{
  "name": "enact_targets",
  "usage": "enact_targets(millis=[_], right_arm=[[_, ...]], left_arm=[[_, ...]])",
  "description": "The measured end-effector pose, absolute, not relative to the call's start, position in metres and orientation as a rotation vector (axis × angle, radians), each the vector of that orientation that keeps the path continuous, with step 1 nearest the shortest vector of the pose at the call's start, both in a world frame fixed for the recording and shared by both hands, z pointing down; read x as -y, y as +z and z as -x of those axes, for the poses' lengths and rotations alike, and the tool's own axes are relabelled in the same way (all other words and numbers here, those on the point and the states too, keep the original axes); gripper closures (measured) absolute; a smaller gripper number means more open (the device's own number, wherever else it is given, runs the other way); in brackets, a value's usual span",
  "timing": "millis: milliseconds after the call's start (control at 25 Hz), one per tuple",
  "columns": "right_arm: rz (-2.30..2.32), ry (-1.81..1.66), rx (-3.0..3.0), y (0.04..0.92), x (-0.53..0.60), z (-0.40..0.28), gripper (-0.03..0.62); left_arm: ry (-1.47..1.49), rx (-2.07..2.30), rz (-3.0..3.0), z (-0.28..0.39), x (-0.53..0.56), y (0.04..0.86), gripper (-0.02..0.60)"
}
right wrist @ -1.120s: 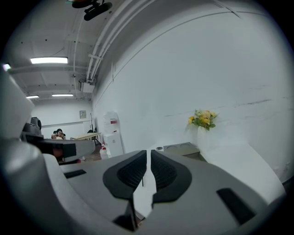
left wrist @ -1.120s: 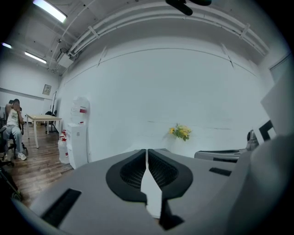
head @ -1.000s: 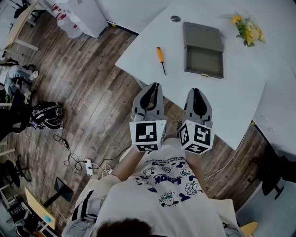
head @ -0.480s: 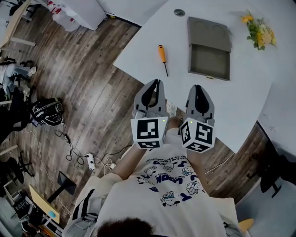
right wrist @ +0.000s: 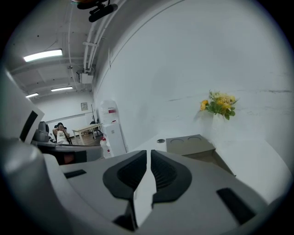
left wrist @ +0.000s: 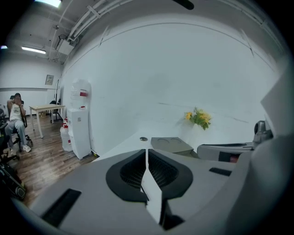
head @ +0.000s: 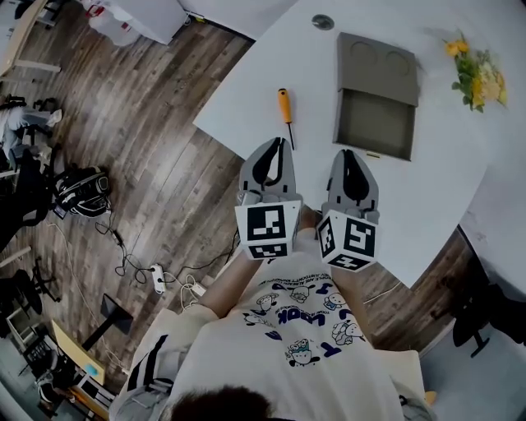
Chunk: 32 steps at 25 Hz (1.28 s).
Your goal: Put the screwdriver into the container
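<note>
The screwdriver (head: 284, 111), with an orange handle and a dark shaft, lies on the white table (head: 427, 189) near its left edge. To its right sits the grey container (head: 376, 123), an open tray with its lid (head: 378, 59) folded back; it also shows as the container (left wrist: 172, 144) and the container (right wrist: 190, 143). My left gripper (head: 278, 141) (left wrist: 146, 151) hovers just short of the screwdriver's tip, shut and empty. My right gripper (head: 345, 153) (right wrist: 149, 152) is beside it, in front of the container, shut and empty.
Yellow flowers (head: 477, 72) (left wrist: 198, 117) (right wrist: 219, 104) stand at the table's far right by the wall. A round metal disc (head: 323, 22) lies behind the container. A white water dispenser (left wrist: 79, 120) stands on the wooden floor at left, where a person (left wrist: 16, 110) sits further off. Cables and a bag (head: 82, 193) lie on the floor.
Both grippers have come closer to the table, side by side. The gap between the left gripper's tips and the screwdriver has shrunk. Both stay shut.
</note>
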State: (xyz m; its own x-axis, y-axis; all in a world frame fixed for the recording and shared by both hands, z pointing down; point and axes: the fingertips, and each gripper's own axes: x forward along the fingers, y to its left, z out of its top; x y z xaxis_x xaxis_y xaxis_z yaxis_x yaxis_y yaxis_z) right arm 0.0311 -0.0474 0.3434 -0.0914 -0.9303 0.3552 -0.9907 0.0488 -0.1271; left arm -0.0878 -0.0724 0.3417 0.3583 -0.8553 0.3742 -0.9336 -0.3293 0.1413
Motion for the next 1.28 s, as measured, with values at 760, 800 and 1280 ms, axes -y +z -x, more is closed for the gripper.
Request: enact_targets(millis=[760,800,1280], right_arm=[[-1.775,0.657,2.127,0.402,0.116,-0.034,0.549],[-1.772,0.666,2.122,0.405,0.117,-0.036,0.549],[-1.737,0.762,2.078,0.432,0.124,-0.053,0.549]], left_arm=[[0.461,1.528,-2.038,0.07,0.144,0.433,0.551],[0.469,1.527,-2.028,0.068,0.146,0.438,0.547],[0.609,1.517,-1.91,0.063,0.162,0.491,0.442]])
